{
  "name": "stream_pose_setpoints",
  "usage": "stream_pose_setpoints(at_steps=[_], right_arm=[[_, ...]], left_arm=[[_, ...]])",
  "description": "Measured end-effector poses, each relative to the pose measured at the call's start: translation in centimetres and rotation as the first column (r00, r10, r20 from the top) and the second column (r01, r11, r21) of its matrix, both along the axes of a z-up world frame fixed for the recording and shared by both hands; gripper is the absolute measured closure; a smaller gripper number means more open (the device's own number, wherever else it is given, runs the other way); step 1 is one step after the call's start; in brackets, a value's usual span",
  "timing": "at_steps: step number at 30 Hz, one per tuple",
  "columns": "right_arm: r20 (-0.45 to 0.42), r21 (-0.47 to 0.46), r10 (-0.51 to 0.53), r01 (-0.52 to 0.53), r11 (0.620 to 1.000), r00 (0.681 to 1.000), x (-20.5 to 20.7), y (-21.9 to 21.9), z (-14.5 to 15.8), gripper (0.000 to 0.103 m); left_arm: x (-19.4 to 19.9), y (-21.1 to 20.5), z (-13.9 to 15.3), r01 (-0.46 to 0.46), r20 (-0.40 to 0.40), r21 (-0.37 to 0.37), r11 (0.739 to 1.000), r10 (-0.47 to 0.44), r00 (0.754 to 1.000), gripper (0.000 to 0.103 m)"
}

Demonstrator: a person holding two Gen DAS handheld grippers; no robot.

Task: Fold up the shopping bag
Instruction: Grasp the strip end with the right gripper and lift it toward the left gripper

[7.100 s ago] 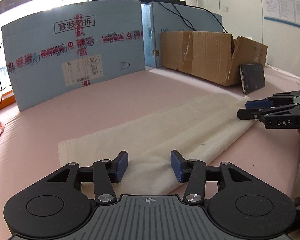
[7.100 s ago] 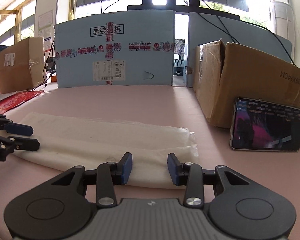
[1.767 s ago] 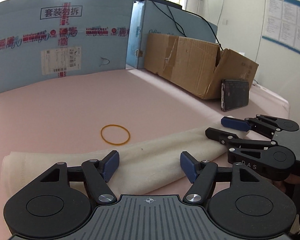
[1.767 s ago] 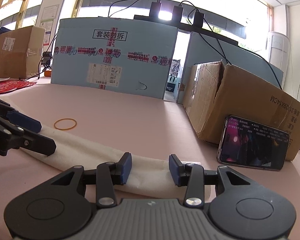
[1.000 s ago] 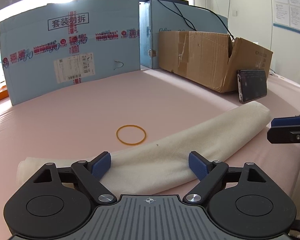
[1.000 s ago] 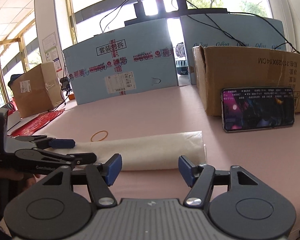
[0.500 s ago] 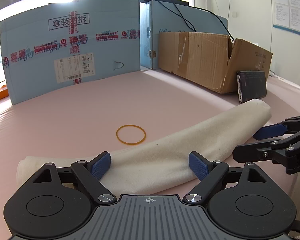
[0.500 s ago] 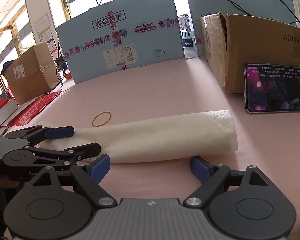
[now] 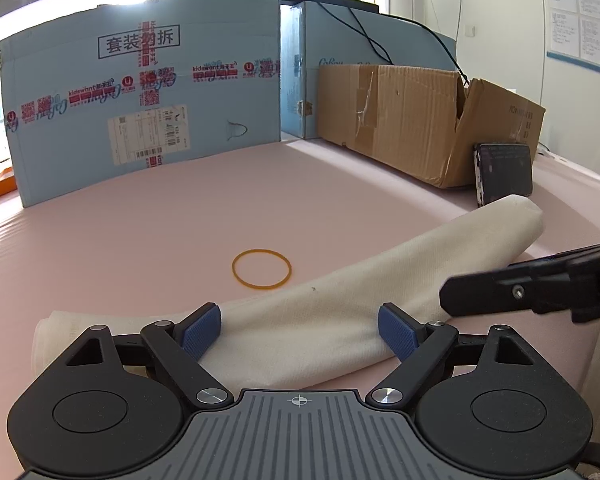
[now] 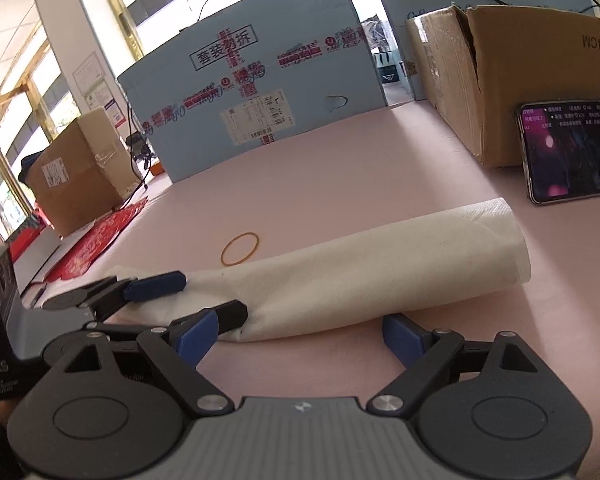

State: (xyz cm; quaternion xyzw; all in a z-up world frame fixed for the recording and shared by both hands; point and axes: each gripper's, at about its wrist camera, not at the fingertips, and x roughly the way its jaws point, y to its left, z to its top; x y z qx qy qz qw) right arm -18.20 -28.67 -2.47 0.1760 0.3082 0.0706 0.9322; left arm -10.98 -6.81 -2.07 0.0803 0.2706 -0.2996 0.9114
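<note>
bag: the white shopping bag [image 9: 340, 312] lies as a long soft roll on the pink bench [image 9: 180, 216], slanting from the near left edge toward the right edge, where a phone [image 9: 504, 172] leans on a cardboard box [image 9: 412, 128].
feel: judged light, limp non-woven cloth, not fragile; the roll will likely sag and loosen if lifted by one end only.
left gripper [image 9: 300, 332]: released, jaws wide, straddling the near part of the roll without pressing it.
right gripper [image 10: 300, 336]: jaws have just been opening; they stand wide at the roll's near edge, the cloth just ahead of the pads, nothing clamped.
where to hold: judged best across the full roll near each end, pinching all layers.
band: a rubber band [image 9: 262, 268] lies just beyond the roll, apart from it.
</note>
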Motion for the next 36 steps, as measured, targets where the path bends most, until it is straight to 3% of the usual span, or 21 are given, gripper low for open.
stream_pose_setpoints(at_steps=[2,6,8,11,13,16,23,28,34,36], right_arm=[[0.014,0.028,-0.04,0.039,0.999,0.999,0.2,-0.4,-0.2,0.013],[0.078,0.179,-0.139,0.123,0.976,0.987,0.0,-1.8,-1.2,0.013],[0.123,0.2,-0.181,0.155,0.967,0.976,-0.3,-1.6,-1.9,0.016],[0.168,0.109,-0.218,0.202,0.973,0.961,-0.4,0.0,-2.2,0.025],[0.185,0.076,-0.248,0.238,0.968,0.951,-0.2,0.3,-2.5,0.043],[0.194,0.05,-0.282,0.278,0.959,0.939,-0.2,0.1,-2.7,0.059],[0.292,-0.099,-0.221,0.259,0.961,0.931,-0.6,2.2,-2.2,0.07],[0.374,-0.185,-0.111,0.192,0.964,0.921,-0.9,3.9,-1.0,0.076],[0.41,-0.188,-0.03,0.116,0.975,0.912,-0.9,4.9,0.1,0.084],[0.374,-0.183,-0.084,0.162,0.97,0.924,-0.6,4.5,0.1,0.084]], left_arm=[[0.0,0.1,0.0,0.0,-0.001,-0.002,1.0,0.0,1.0,0.015],[-0.1,0.0,0.0,-0.002,0.003,0.004,1.0,0.002,1.0,0.015],[-0.1,-0.1,0.0,-0.003,0.003,0.004,1.0,0.003,1.0,0.015],[-0.1,0.0,0.0,-0.004,0.004,0.005,1.0,0.004,1.0,0.015],[-0.1,0.0,0.0,-0.005,0.005,0.004,1.0,0.005,1.0,0.015],[-0.1,0.0,0.0,-0.006,0.005,0.004,1.0,0.006,1.0,0.015],[0.0,-0.1,0.0,-0.004,0.006,0.006,1.0,0.004,1.0,0.015],[0.1,0.0,-0.1,-0.003,0.005,0.006,1.0,0.003,1.0,0.015],[0.1,0.0,-0.1,-0.003,0.004,0.004,1.0,0.003,1.0,0.014],[0.2,0.0,-0.1,-0.004,0.003,0.004,1.0,0.004,1.0,0.014]])
